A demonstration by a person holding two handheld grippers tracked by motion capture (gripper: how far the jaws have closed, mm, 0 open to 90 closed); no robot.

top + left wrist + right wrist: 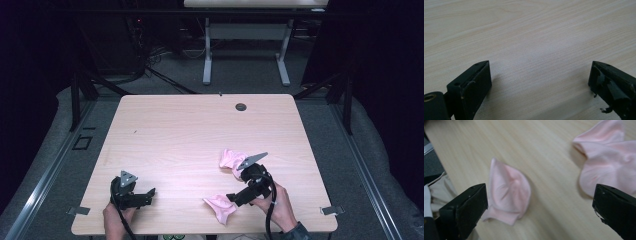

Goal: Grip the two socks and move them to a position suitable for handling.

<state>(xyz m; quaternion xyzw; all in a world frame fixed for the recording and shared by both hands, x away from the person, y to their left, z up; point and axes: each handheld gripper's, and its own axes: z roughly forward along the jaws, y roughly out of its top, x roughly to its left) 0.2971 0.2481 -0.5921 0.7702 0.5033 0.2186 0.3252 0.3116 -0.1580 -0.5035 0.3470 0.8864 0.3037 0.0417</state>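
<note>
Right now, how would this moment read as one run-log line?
left gripper: open, over bare table | right gripper: open, nothing between jaws | two pink cloth pieces: near piece, far piece, lying apart

Two socks on the bench, both toward its near right corner. Nearer sock just left of the right hand-held gripper; farther sock behind that gripper, apart from the nearer one. Left hand-held gripper well to the left of the nearer sock, over bare bench by the near edge.

Left gripper and right gripper wide open
</note>
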